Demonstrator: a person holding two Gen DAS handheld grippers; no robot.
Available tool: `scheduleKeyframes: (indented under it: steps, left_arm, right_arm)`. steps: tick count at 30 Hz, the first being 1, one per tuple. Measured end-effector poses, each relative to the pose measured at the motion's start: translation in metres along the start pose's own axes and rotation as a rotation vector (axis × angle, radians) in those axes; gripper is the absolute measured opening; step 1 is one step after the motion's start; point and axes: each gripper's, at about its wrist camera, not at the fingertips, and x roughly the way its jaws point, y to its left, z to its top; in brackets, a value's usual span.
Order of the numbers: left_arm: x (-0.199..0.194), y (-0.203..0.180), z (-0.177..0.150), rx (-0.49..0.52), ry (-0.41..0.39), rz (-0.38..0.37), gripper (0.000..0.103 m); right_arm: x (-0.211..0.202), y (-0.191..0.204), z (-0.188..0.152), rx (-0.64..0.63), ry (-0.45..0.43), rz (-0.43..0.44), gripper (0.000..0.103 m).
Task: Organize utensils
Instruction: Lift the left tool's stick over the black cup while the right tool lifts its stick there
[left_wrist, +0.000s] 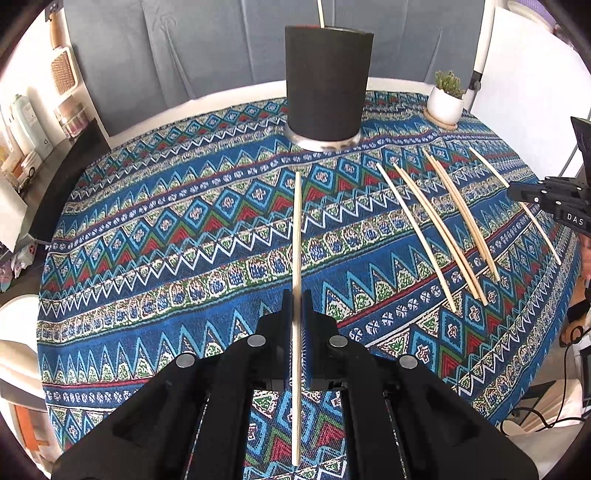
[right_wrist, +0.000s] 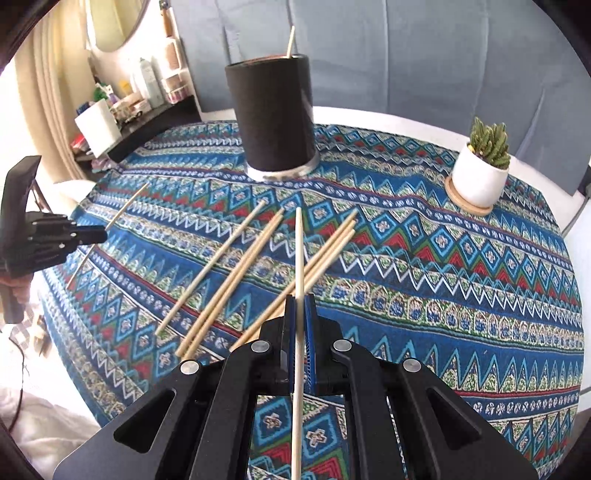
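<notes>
Mid-collection, each tool clamped on one chopstick — left tool (left_wrist: 295, 306), right tool (right_wrist: 300, 310) — dark holder (left_wrist: 327, 79) at twelve o'clock on the counter (left_wrist: 166, 229); next, tipping both sticks upright over its rim.

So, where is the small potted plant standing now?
In the right wrist view, the potted plant stands on a wooden coaster at the table's far right, right of the black holder.

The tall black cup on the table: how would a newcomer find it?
Start at the round table with the blue patterned cloth. At its far side stands the black cup, on a silver base. Unlike the small white plant pot, it holds one upright wooden stick.
</notes>
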Motion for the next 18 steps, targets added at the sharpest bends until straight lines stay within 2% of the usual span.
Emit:
scheduleKeyframes:
  steps: [3,11,18]
  left_arm:
    - [-0.013,-0.002,0.005,0.007,-0.057,0.013,0.005]
    - [-0.058,-0.013,0.029,0.055,-0.286,0.051,0.005]
    - [-0.077,-0.015,0.063,0.029,-0.464,0.045,0.005]
  right_arm:
    - [-0.007,0.010,0.013,-0.016,-0.052,0.026,0.005]
    - [-0.028,0.021,0.041,-0.039,-0.183,0.090,0.005]
    - [-0.041,0.032,0.082,-0.052,-0.301,0.153,0.005]
